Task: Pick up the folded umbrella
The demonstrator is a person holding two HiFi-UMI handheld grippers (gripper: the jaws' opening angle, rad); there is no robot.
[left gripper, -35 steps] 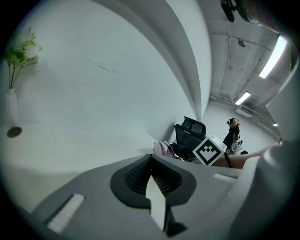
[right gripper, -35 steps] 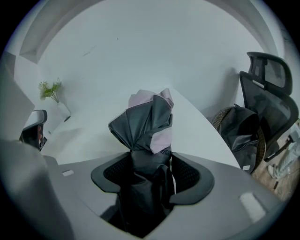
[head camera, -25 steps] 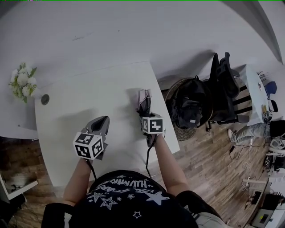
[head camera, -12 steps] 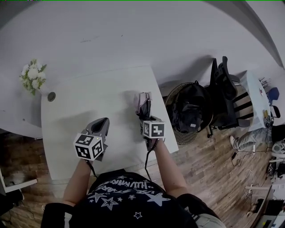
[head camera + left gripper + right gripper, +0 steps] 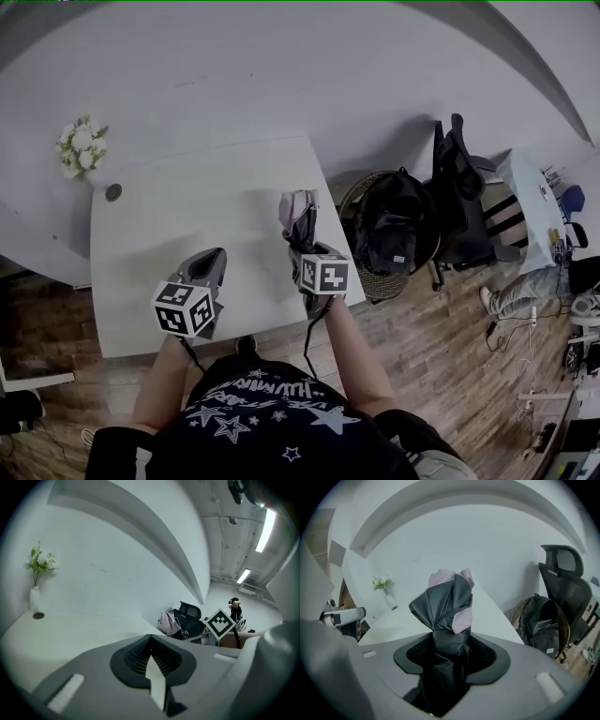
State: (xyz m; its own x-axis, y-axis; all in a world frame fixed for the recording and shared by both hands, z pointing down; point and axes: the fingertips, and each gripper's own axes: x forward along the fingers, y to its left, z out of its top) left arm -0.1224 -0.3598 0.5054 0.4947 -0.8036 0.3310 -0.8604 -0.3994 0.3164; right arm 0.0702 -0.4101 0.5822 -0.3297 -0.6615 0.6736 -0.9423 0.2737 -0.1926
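Observation:
The folded umbrella (image 5: 299, 217), black with pink panels, is held above the right part of the white table (image 5: 178, 220). My right gripper (image 5: 303, 247) is shut on its lower end. In the right gripper view the umbrella (image 5: 446, 603) rises from between the jaws, with its loose folds fanning out above the grip (image 5: 451, 644). My left gripper (image 5: 210, 260) hovers over the table's near edge, shut with nothing in it (image 5: 151, 643). The left gripper view also shows the umbrella (image 5: 168, 623) off to the right.
A vase of white flowers (image 5: 81, 150) and a small round disc (image 5: 113, 192) sit at the table's far left corner. To the right of the table stand a woven basket holding a black backpack (image 5: 394, 234) and a black office chair (image 5: 457, 178). Wooden floor lies below.
My right gripper has risen with the umbrella, lifting it off the tabletop. The left gripper has risen a little too, still shut and empty.

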